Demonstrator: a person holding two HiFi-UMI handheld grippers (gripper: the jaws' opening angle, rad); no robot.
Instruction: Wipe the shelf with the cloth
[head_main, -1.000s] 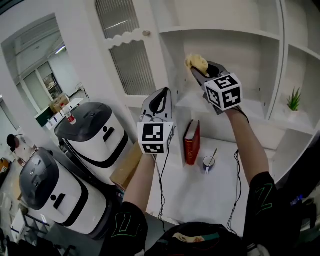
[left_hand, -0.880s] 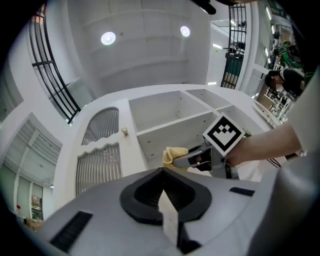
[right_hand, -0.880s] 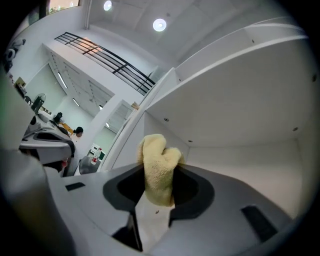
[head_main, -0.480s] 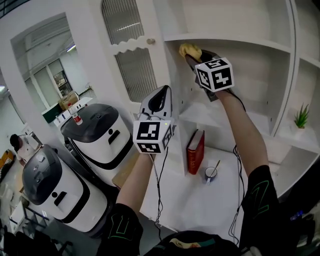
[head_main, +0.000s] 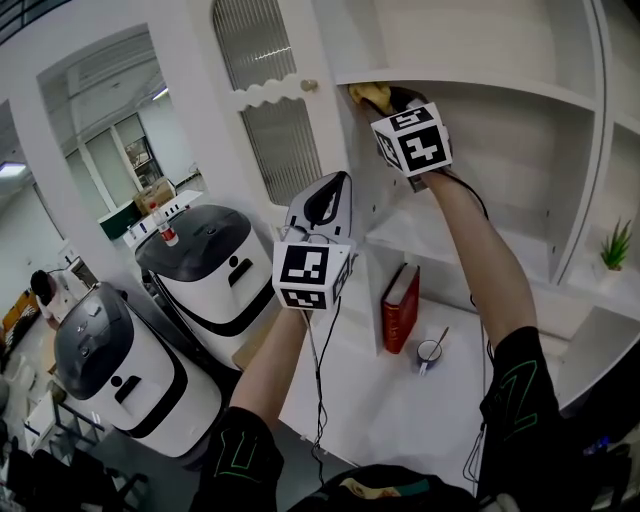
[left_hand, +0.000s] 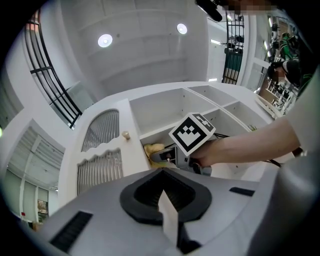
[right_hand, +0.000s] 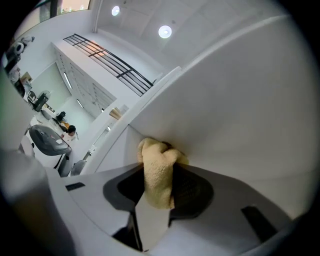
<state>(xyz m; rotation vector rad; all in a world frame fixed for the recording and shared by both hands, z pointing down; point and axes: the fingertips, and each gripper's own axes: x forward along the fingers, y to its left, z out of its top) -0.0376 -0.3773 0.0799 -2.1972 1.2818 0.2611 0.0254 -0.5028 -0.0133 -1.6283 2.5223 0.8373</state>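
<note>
Yellow cloth (head_main: 368, 95) sits pinched between the jaws of the right gripper (head_main: 388, 103), bunched up and pressed against the white shelf (head_main: 480, 88) at its left end, in the corner where the board meets the cabinet's side panel. The right gripper view shows the cloth (right_hand: 157, 172) held fast between the jaws and touching the white surface. The right arm is raised high and nearly straight, forearm bare, with a black sleeve at the shoulder.

The left gripper (head_main: 326, 192) is held lower, upright, in front of the cabinet door (head_main: 275, 110), elbow bent; its jaws are pressed together with nothing between them.

On the white counter (head_main: 380, 400) below stand a red book (head_main: 402, 308), upright against the panel, and just beside it a cup (head_main: 430, 352) with a spoon in it. A small green plant (head_main: 615, 245) sits in a compartment at the right. Two white-and-black machines (head_main: 205, 270) stand on the floor to the left.
</note>
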